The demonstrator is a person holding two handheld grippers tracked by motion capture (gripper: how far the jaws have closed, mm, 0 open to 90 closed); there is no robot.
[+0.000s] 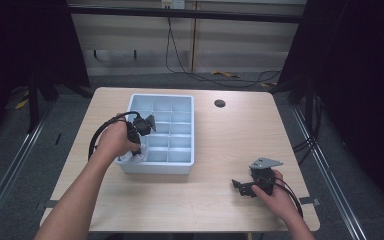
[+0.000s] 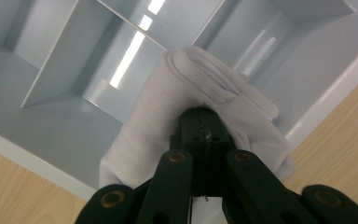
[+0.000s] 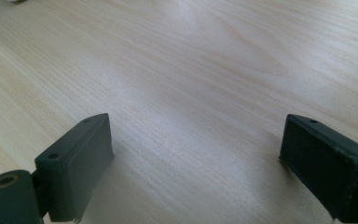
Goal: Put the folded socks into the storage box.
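Table (image 1: 220, 150) comes first, a big one with a pale wood top and a small dark round hole (image 1: 220, 103) near its far edge. On it, left of the middle, sits a light blue plastic tray (image 1: 187, 131) split into many little square boxes.

Next come the two hands, reaching in from the near side. One hand holds the left claw (image 1: 139, 150) over the near left corner of the tray, pointing down. Its jaws are squeezed shut on a white cloth (image 2: 186, 98). From the left claw's own camera the cloth looks soft and folded, bunched up around the black jaw tips. It hangs over a box at the tray's corner, close to the rim, with the wood of the table showing just past it. From above, a bit of white shows at that same near left corner.

The right claw (image 1: 242, 187) rests low by the table's near right side, well apart from the tray. Its jaws stand wide open with bare wood between them and hold nothing.
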